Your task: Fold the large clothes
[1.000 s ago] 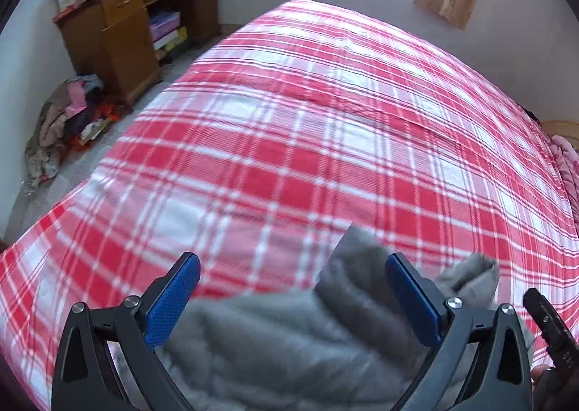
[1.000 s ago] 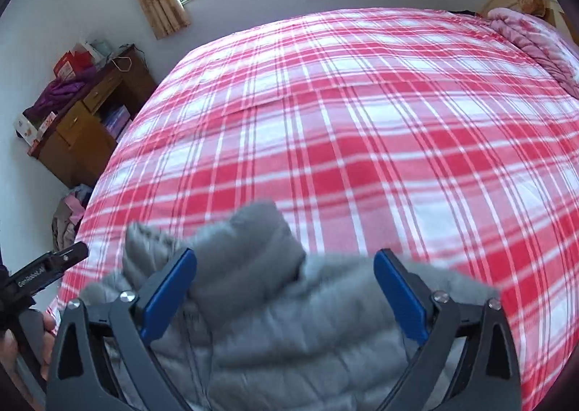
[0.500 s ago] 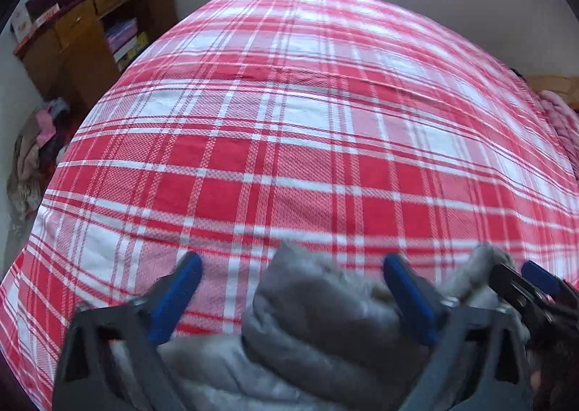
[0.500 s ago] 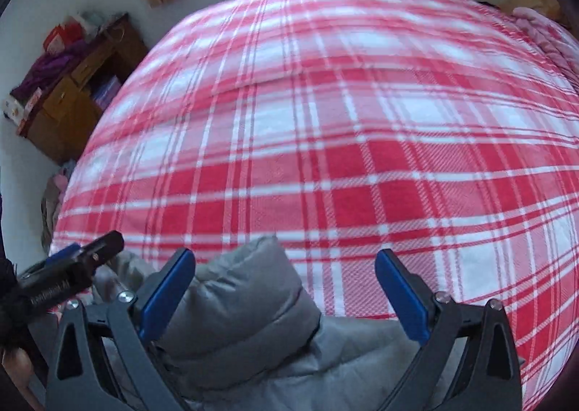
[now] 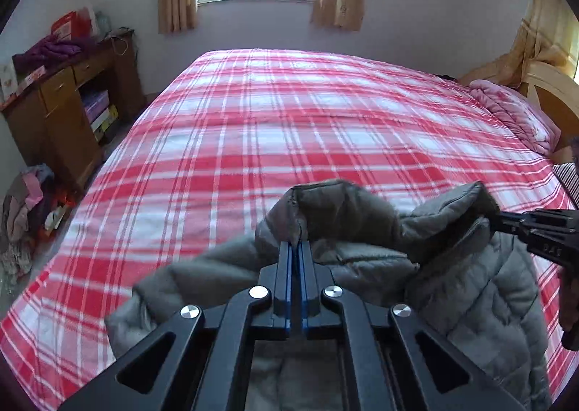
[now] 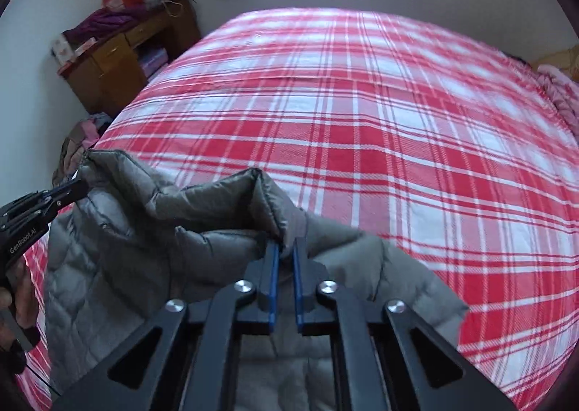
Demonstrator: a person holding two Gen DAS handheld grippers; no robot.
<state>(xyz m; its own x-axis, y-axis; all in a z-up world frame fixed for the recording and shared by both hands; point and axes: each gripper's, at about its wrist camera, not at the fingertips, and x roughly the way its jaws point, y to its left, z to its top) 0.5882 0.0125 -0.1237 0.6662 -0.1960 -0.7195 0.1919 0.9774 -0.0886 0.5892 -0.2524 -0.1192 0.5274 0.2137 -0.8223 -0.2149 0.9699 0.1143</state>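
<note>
**Both grippers now clamped on the jacket collar**

Change noted: a second ago both sets of blue-padded jaws stood wide over the grey quilted puffer jacket (image 5: 470, 288), fabric merely lying between them. Now the left gripper (image 5: 296, 244) is pinched tight on a raised ridge of the collar edge, pads nearly meeting with a thin fold caught between. The right gripper (image 6: 283, 246) has also closed, a slightly thicker bunch of collar fabric pressed between its pads. The jacket lies at the near edge of the red-and-white plaid bedspread (image 5: 289, 128), collar lifted off the bed where the two grips hold it, body trailing toward the person.

Judgement: grasp step looks complete. With two holds on the collar line, the garment is probably ready to be lifted and spread flat; no fold has been made yet.

View differences: the left wrist view shows the right gripper entering from the right side, biting the far collar corner, plus a pink quilt (image 5: 514, 114) by the headboard. The right wrist view shows the left gripper at the left edge with part of a hand (image 6: 18, 298) behind it, and more of the jacket's quilted stitching.
</note>
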